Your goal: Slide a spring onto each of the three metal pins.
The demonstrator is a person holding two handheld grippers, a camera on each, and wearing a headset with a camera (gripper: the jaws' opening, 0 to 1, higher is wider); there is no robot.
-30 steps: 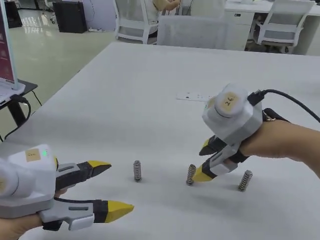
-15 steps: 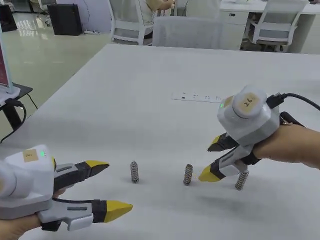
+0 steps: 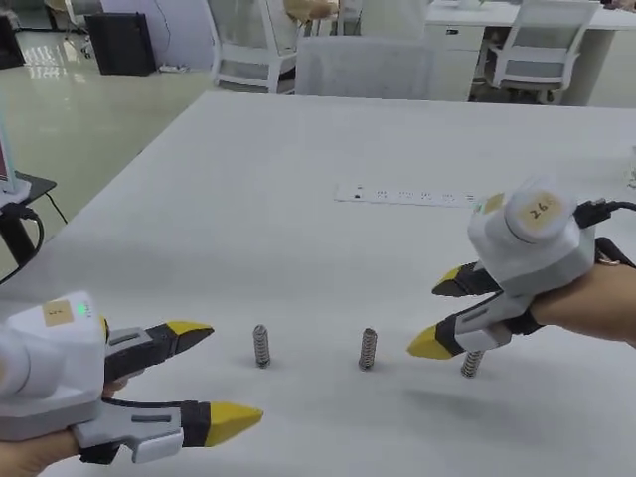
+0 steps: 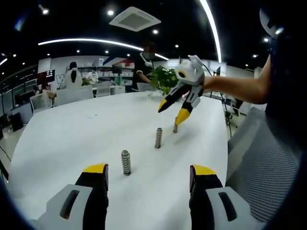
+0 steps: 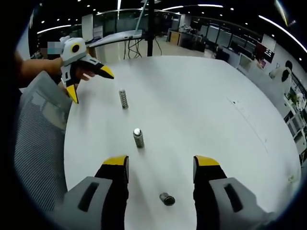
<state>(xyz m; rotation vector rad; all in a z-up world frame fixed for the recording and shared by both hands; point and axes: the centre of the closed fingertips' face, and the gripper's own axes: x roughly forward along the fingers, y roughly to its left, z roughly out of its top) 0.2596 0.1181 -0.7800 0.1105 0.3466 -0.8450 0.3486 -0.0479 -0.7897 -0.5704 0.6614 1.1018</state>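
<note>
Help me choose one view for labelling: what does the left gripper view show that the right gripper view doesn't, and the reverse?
Left gripper view: the right gripper, open, held in a hand beside the farthest spring, with a green plant behind it. Right gripper view: the left gripper, open, at the far end of the row. Both: the white table and three springs standing in a row, each view's own jaws apart at the bottom.

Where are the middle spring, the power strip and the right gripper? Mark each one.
middle spring (image 3: 368, 350): head view, mid-coil.
power strip (image 3: 407, 196): head view, its top face.
right gripper (image 3: 425, 318): head view, midway between its fingertips.
</note>
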